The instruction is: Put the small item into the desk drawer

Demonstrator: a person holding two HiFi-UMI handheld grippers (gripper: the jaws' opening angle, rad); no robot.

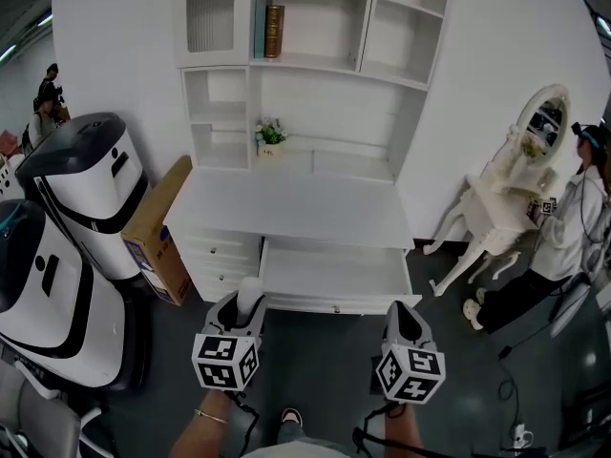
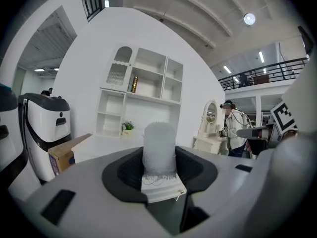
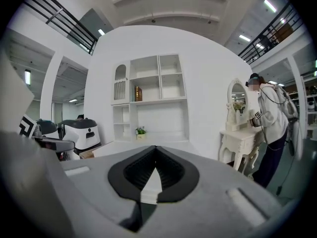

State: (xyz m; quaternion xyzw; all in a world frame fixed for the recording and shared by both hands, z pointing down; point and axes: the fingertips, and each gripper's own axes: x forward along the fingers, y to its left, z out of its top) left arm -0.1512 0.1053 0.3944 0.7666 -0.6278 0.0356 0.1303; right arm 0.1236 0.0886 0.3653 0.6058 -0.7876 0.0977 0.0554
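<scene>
The small item (image 2: 159,148) is a white, frosted cylinder standing upright between the jaws of my left gripper (image 1: 244,305), which is shut on it. In the head view the small item (image 1: 250,292) pokes up just in front of the open desk drawer (image 1: 334,303), near its left front corner. The drawer is pulled out from under the white desk top (image 1: 296,208) and looks empty inside. My right gripper (image 1: 403,317) hovers before the drawer's right front corner. In its own view the right gripper (image 3: 155,155) has its jaws together with nothing between them.
Two white-and-black machines (image 1: 86,189) and a tilted cardboard box (image 1: 158,232) stand left of the desk. A white hutch with a book (image 1: 274,30) and a small plant (image 1: 270,134) rises behind it. A white vanity table (image 1: 506,198) and a person (image 1: 573,227) are at the right.
</scene>
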